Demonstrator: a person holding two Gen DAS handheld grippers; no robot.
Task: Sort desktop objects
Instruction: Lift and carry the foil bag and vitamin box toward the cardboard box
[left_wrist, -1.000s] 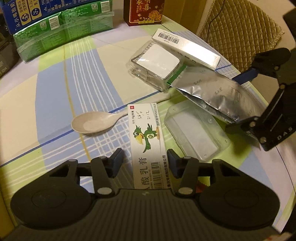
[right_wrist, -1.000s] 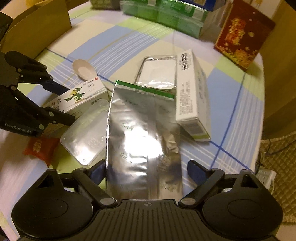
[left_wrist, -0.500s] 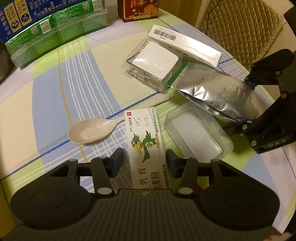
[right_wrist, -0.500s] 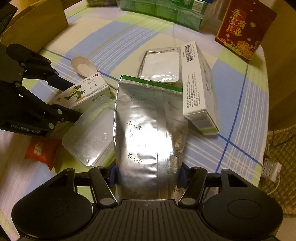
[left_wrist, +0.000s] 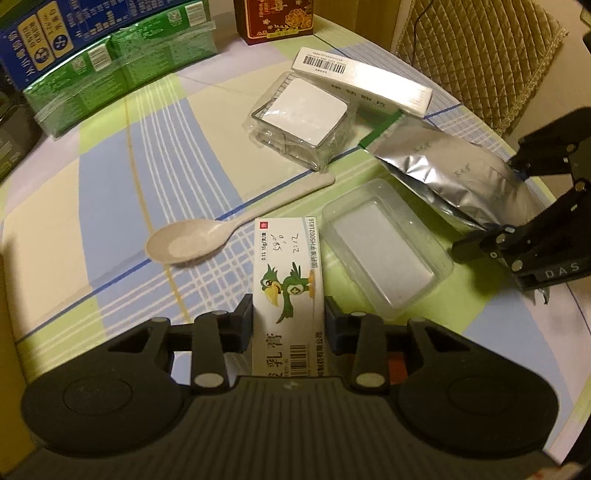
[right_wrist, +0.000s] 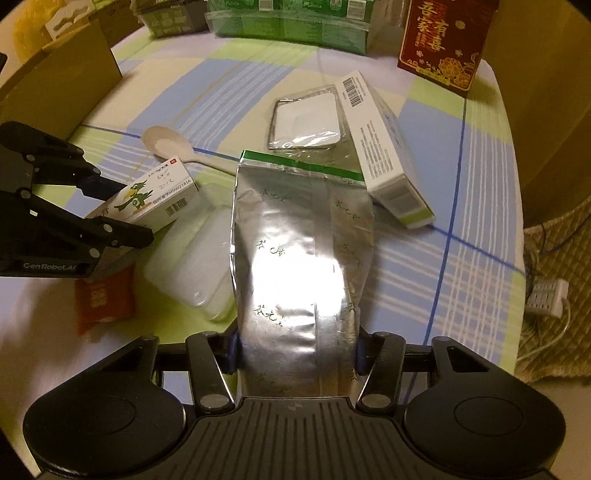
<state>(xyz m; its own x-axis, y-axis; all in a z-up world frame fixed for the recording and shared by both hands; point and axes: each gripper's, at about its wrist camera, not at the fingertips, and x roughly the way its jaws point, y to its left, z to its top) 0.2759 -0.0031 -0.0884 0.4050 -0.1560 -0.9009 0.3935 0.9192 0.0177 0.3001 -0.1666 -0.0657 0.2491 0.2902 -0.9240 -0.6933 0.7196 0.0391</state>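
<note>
Jaws on both tools have just been closing: the left gripper (left_wrist: 288, 314) now clamps the small parrot-printed box (left_wrist: 287, 275), and the right gripper (right_wrist: 295, 350) pinches the near end of the silver foil pouch (right_wrist: 299, 251), which it only straddled a second ago. Both items lie low over the checked bench (left_wrist: 110, 192), so I judge two pickups are secured and lifting toward a sorting spot comes next. Loose on the bench, counted: one beige spoon (left_wrist: 192, 245), one clear plastic tray (left_wrist: 384, 247) just beside the small box, one wrapped square case (left_wrist: 301, 118), one long white carton (right_wrist: 384, 155) and one red sachet (right_wrist: 101, 299).
</note>
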